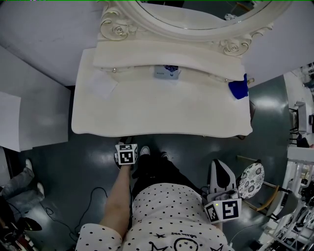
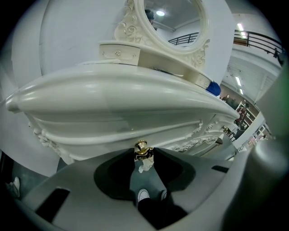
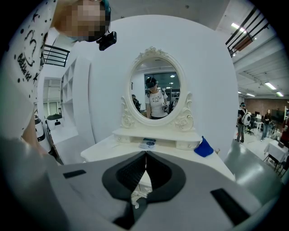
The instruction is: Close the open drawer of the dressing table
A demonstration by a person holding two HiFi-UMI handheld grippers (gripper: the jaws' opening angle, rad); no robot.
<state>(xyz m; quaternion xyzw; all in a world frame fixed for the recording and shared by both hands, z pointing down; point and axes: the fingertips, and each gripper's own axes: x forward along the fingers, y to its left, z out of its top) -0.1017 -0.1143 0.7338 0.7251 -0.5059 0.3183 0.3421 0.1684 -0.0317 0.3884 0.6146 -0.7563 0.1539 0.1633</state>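
Observation:
The white dressing table (image 1: 147, 115) with its oval mirror (image 1: 196, 12) stands in front of me. In the left gripper view its curved drawer front (image 2: 113, 131) fills the frame, with a gold knob (image 2: 142, 146) at its lower edge. My left gripper (image 2: 142, 152) has that knob between its fingertips, both pressing on it; in the head view the left gripper (image 1: 127, 145) sits at the table's front edge, tips hidden under it. No drawer juts past that edge from above. My right gripper (image 3: 145, 155) is shut on nothing, and in the head view the right gripper (image 1: 220, 169) hangs back by my body.
On the tabletop lie a blue cloth (image 1: 239, 89), a small printed card (image 1: 167, 72) and a white sheet (image 1: 104, 87). A patterned stool (image 1: 252, 180) stands at my right. Cables (image 1: 93, 201) trail over the dark floor at the left. My shoes (image 1: 144, 151) are under the table's edge.

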